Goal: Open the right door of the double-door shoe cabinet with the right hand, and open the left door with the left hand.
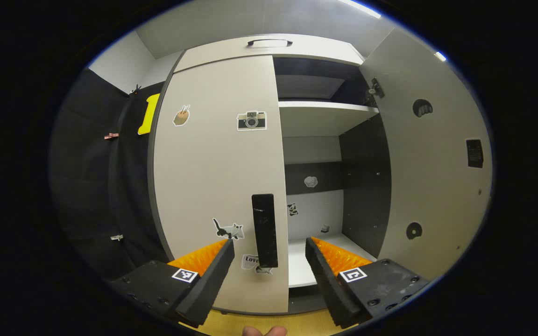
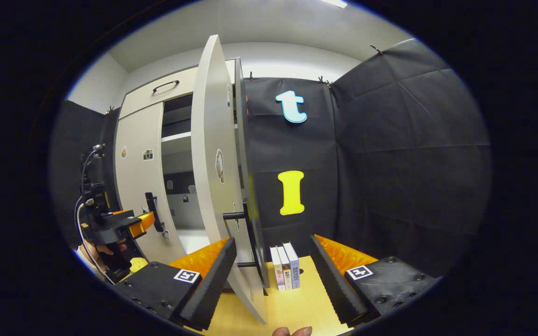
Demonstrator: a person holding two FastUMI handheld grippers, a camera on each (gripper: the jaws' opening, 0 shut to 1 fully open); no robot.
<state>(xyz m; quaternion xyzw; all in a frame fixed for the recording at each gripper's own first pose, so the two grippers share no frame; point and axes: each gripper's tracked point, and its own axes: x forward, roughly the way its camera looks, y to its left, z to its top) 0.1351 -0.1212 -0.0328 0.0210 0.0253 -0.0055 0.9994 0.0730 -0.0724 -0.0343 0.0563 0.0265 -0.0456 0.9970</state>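
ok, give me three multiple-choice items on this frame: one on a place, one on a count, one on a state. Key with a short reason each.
1. Where do the books stand?
A. on the floor beside the open right door
B. on the shelf inside the cabinet
C. on top of the cabinet

2. How many books are there?
A. one
B. three
C. five

3. What state is the left door in?
A. shut
B. swung wide open
C. taken off

Key: 1 A, they stand upright on the yellow floor by the black cloth wall. 2 B, three spines show side by side. 3 A, it lies flush, with the open left gripper either side of its black handle.
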